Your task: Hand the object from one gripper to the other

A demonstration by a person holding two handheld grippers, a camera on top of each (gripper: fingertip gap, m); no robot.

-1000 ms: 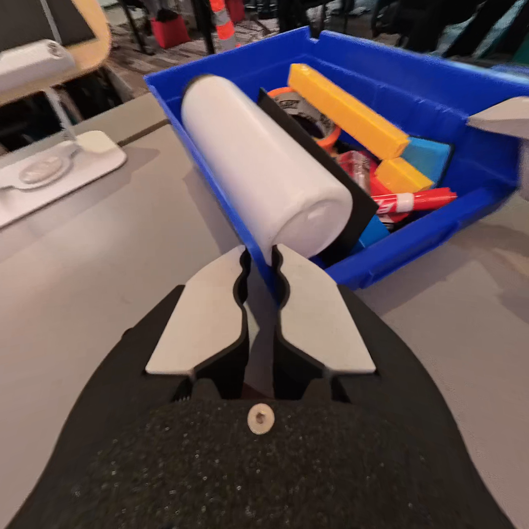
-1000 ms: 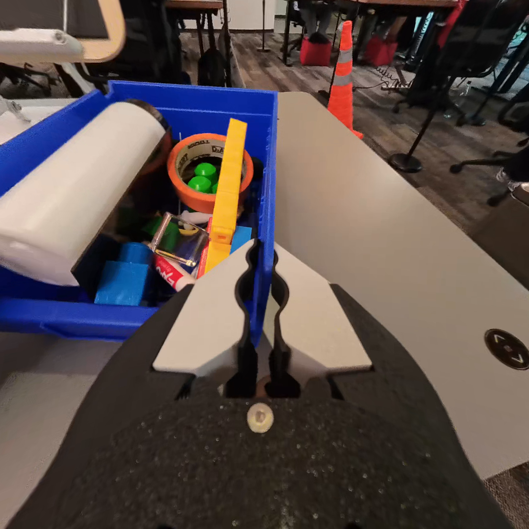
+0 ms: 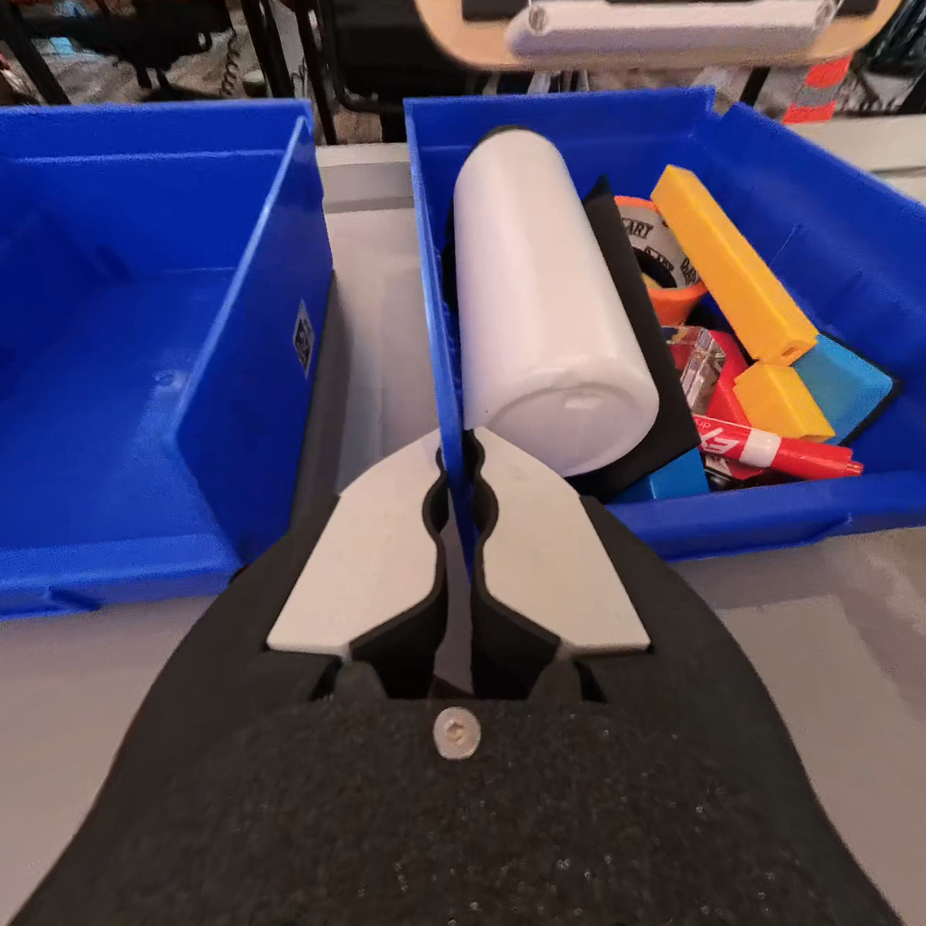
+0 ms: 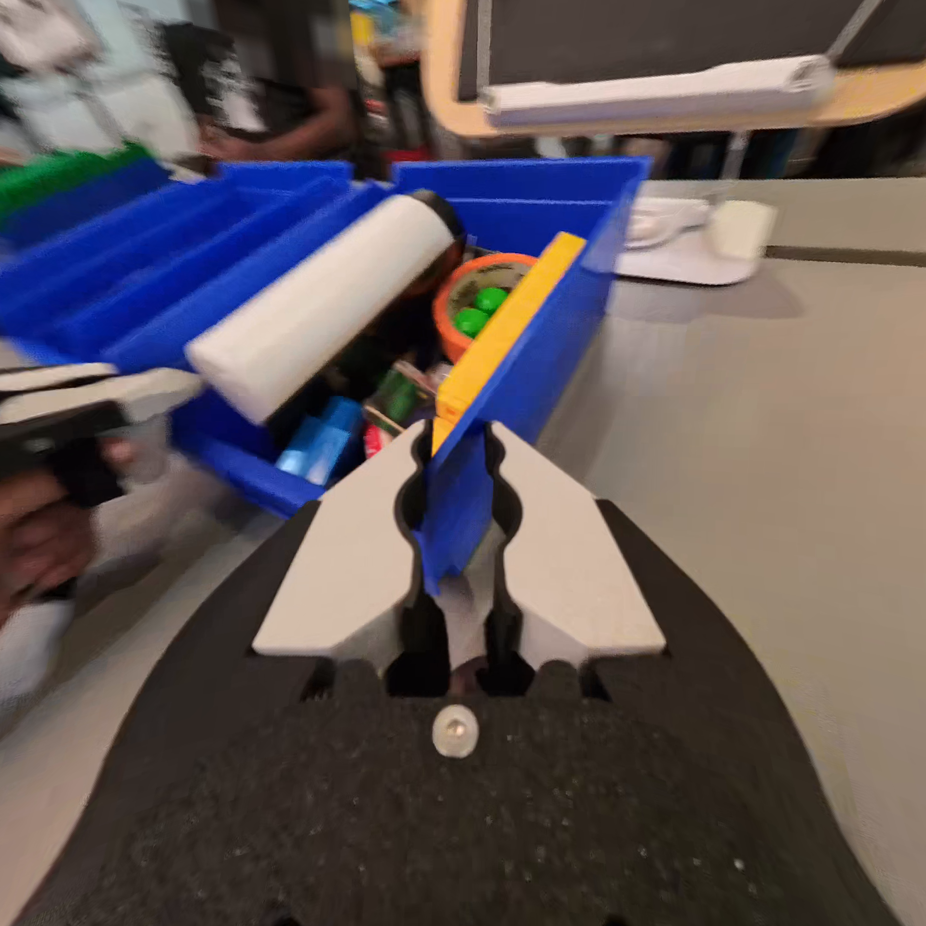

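Note:
A blue bin (image 3: pixel 751 516) holds a white bottle (image 3: pixel 536 300), an orange tape roll (image 3: pixel 674 303), a yellow bar (image 3: pixel 726 270), a red marker (image 3: pixel 771 451) and blue blocks. My left gripper (image 3: pixel 457 441) is shut on the bin's left wall beside the bottle. In the right wrist view my right gripper (image 4: pixel 458 436) has its jaws parted around the near right corner of the bin (image 4: pixel 531 401), loosely. The bottle (image 4: pixel 320 310) shows there too. The left gripper (image 4: pixel 100 386) and the hand holding it (image 4: pixel 40 526) appear at the left, blurred.
An empty second blue bin (image 3: pixel 125 351) stands close to the left, with a narrow strip of table between. More blue bins (image 4: pixel 150 260) lie behind. A white lamp base (image 4: pixel 701 250) sits on the grey table at the right, and its lamp bar (image 3: pixel 666 25) hangs overhead. Across from one pair of fingers to the other is roughly 20 cm.
My left gripper's jaws have closed tighter on the bin's wall. My right gripper's jaws have widened. Both views have swung relative to the bin, and the second bin now shows.

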